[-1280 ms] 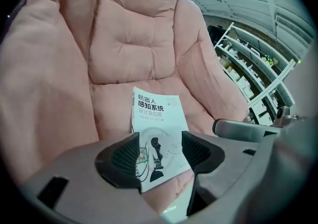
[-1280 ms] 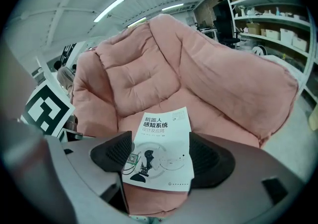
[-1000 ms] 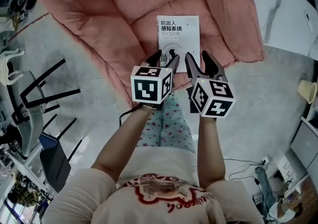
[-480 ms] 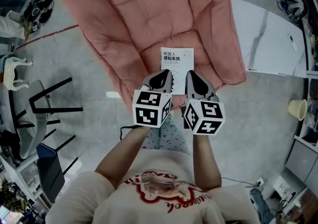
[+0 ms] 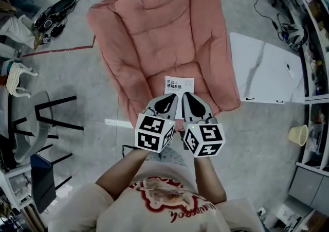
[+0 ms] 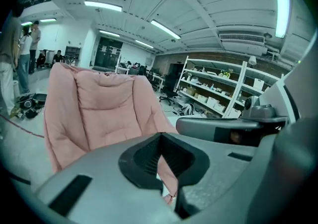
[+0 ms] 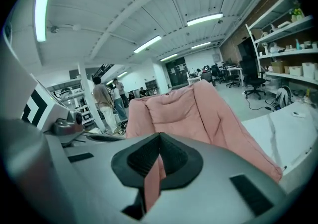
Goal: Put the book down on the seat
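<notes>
Looking steeply down in the head view, a pink padded seat (image 5: 164,35) is seen spread wide on a grey floor. The book (image 5: 179,85), white with dark print on its cover, is laid flat and face up on the seat cushion, close to the seat's front edge. It is borne wholly by the padding and touched by nothing, so the task is judged to be done. The left gripper (image 5: 167,101) and the right gripper (image 5: 191,102) are held side by side above the seat's front edge, just short of the book's near end, each with its jaws pressed together and nothing carried. They are probably kept there, clear of the cover, so that the book is not disturbed.

From the left gripper view, the two dark pads are seen closed on each other with only a thin slit between them, through which pink fabric shows. The seat back (image 6: 99,104) rises beyond them. No book is shown here.

From the right gripper view, the jaws are likewise brought fully together and empty. The seat (image 7: 198,113) is again seen beyond them, and the book is not in sight.
</notes>
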### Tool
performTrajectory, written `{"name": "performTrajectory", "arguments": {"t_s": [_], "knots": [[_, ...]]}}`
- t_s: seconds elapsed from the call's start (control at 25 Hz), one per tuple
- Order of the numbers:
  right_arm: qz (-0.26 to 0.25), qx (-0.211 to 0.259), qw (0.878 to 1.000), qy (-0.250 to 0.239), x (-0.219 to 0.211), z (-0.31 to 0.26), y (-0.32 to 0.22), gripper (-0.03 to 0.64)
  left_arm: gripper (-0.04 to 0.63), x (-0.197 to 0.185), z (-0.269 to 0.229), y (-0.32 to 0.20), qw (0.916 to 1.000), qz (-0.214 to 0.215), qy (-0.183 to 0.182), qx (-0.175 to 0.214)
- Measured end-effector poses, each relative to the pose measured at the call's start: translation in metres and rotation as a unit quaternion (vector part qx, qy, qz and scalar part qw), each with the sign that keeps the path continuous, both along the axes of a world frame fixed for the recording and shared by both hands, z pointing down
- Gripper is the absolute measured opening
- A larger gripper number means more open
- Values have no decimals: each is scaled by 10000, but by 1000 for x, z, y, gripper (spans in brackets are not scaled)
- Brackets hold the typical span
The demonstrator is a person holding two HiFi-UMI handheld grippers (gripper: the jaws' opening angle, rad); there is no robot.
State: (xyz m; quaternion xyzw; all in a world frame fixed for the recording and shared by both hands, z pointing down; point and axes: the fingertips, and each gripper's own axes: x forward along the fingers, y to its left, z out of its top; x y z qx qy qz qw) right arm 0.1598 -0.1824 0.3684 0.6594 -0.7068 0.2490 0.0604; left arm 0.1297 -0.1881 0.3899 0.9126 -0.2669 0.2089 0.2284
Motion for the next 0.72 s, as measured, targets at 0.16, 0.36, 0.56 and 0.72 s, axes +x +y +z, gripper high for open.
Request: {"name": "performTrajectory", "arguments": {"t_s": [0.16, 0.36, 0.56, 0.72], "knots": [[-190, 291, 9993, 167, -7, -23, 11, 0, 3, -13, -17, 10, 9995, -201, 211, 82], [-427, 557, 9964, 483, -20, -48, 25, 0, 3, -31, -33, 29, 9983, -361, 462, 14], [-478, 762, 9941, 601, -44, -61, 48, 0, 3, -48, -45, 49, 9981, -237, 543, 196], [-316, 805, 9949, 522, -71, -62, 81, 0, 3, -79, -56, 75, 9972, -168, 660, 311]]}}
